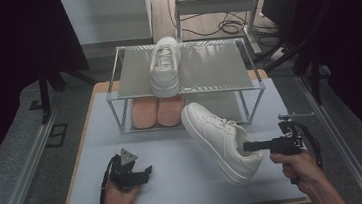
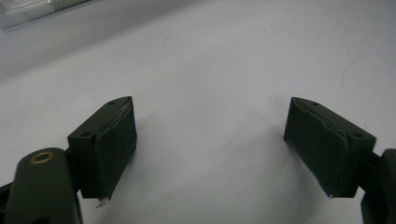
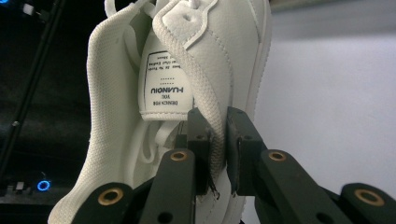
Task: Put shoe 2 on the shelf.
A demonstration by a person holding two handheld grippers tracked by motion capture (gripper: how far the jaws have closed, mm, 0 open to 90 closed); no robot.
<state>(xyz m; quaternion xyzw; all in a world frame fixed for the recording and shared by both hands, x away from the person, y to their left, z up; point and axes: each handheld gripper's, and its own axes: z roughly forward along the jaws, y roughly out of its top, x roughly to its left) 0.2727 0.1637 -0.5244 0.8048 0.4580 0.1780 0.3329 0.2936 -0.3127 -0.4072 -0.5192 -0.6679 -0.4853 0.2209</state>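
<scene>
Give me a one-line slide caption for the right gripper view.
Right gripper pinches the collar of a white sneaker, held up above the pale table.

This looks like a lab or a recording studio, not a home. Black curtains (image 1: 10,73) hang around the table (image 1: 176,173), which has a plain grey mat and stands between metal rails (image 1: 24,167). Behind it, loose cables (image 1: 227,26) lie on the floor under a metal frame (image 1: 214,3). A small shoe rack (image 1: 186,71) stands alone like a prop.
</scene>
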